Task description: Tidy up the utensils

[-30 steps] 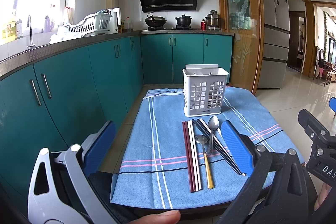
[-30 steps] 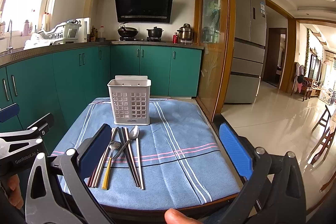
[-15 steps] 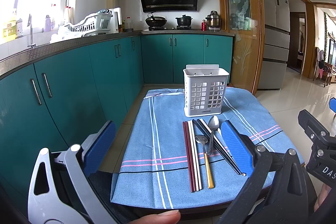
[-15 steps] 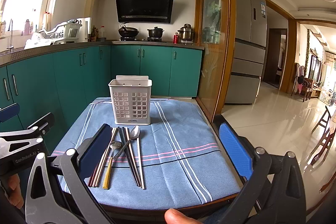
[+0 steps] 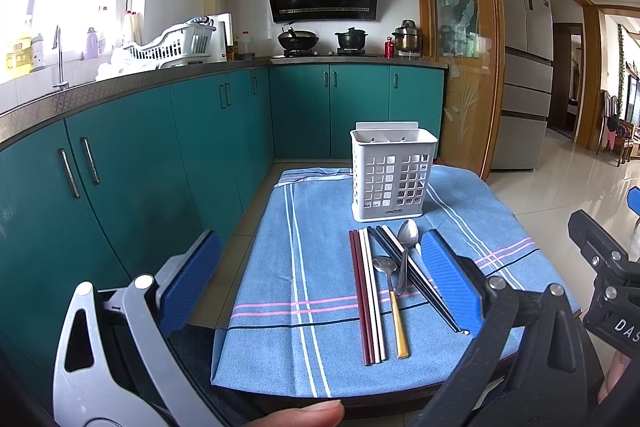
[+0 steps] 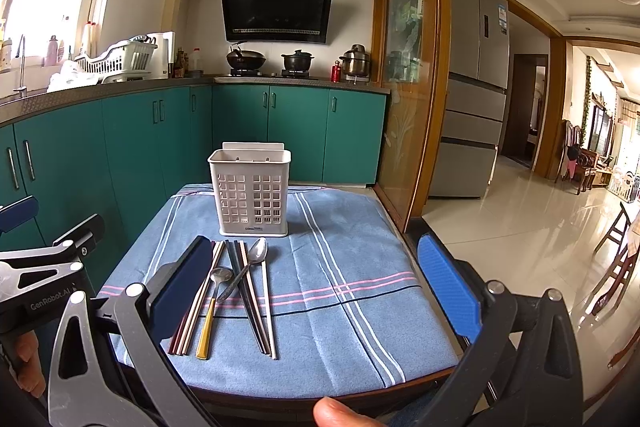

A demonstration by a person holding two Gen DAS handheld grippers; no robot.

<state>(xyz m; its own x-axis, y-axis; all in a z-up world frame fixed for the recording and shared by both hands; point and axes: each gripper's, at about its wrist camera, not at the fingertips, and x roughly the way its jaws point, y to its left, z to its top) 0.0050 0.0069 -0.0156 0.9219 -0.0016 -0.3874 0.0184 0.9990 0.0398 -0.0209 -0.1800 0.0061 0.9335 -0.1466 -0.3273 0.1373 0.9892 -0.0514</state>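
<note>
1. teal cabinets run along the wall beside a small table (image 5: pixel 472 393) covered with a blue striped cloth (image 5: pixel 320 259); behind it are a stove with pots and a fridge.
2. the left gripper (image 5: pixel 320 283) hangs at the near edge of the table, its blue pads wide apart and empty. the right gripper (image 6: pixel 316 287) is beside it, also spread wide and holding nothing.
3. the white holder (image 5: pixel 392 175) stands upright at the far end of the cloth, and seems empty from what shows through its slots. the utensils lie just in front of it, all on the cloth, none yet put away.
4. count: one holder; two spoons, a silver spoon (image 5: pixel 406 251) and a yellow-handled spoon (image 5: pixel 394 303); about three pairs of chopsticks, red chopsticks (image 5: pixel 358 299), white chopsticks (image 5: pixel 372 299) and black chopsticks (image 5: pixel 412 279). there also seems to be a loose pale stick on the right, so the exact count of sticks is unsure.
5. risks, as i judge them: the silver spoon lies across the black chopsticks, so lifting either may drag the other. the sticks touch side by side, so a wide grip could pinch several at once or roll one off the table edge. thin, flat pieces are hard to pinch on soft cloth, and the pads may catch the fabric. the light holder could tip if a utensil knocks its rim.
</note>
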